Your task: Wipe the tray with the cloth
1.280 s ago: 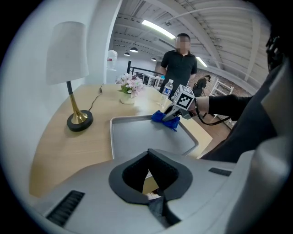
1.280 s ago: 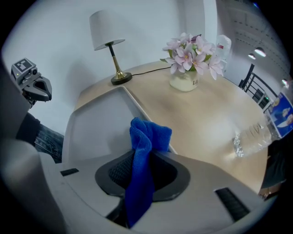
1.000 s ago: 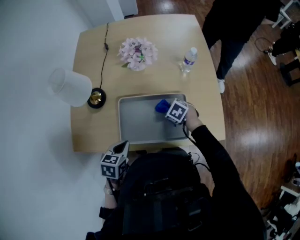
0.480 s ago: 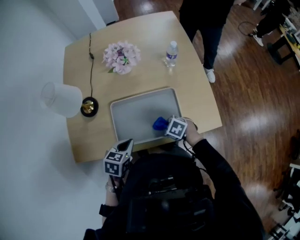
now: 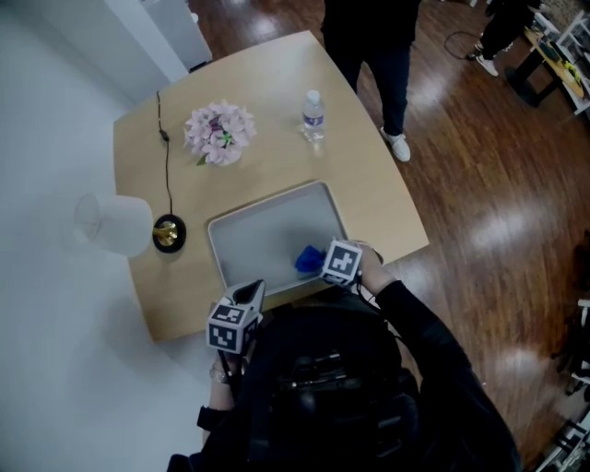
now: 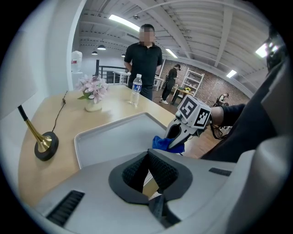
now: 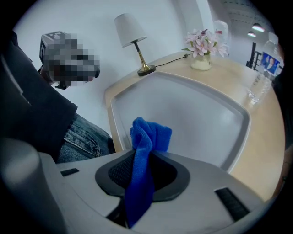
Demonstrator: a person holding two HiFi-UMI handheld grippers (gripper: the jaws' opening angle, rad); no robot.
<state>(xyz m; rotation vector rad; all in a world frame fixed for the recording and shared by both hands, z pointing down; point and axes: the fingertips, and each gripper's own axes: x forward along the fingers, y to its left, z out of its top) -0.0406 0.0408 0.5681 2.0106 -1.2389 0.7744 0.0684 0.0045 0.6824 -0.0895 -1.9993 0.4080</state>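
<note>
A grey metal tray (image 5: 258, 241) lies on the wooden table near its front edge. My right gripper (image 5: 320, 265) is shut on a bunched blue cloth (image 5: 307, 259), which sits on the tray's near right part. In the right gripper view the cloth (image 7: 151, 135) sticks up between the jaws (image 7: 146, 155) over the tray (image 7: 192, 105). My left gripper (image 5: 251, 293) hangs just off the table's near edge, left of the right one, shut with nothing in it. From the left gripper (image 6: 147, 155) view I see the tray (image 6: 114, 137), the cloth (image 6: 161, 143) and the right gripper (image 6: 176, 137).
A lamp with a white shade (image 5: 112, 224) and brass base (image 5: 167, 233) stands left of the tray, its cord running back. A vase of pink flowers (image 5: 219, 132) and a water bottle (image 5: 313, 114) stand at the far side. A person (image 5: 369, 28) stands beyond the table.
The right gripper has dragged the blue cloth from the tray's far right part toward its near edge. The left gripper has shifted slightly beside the table's near edge.
</note>
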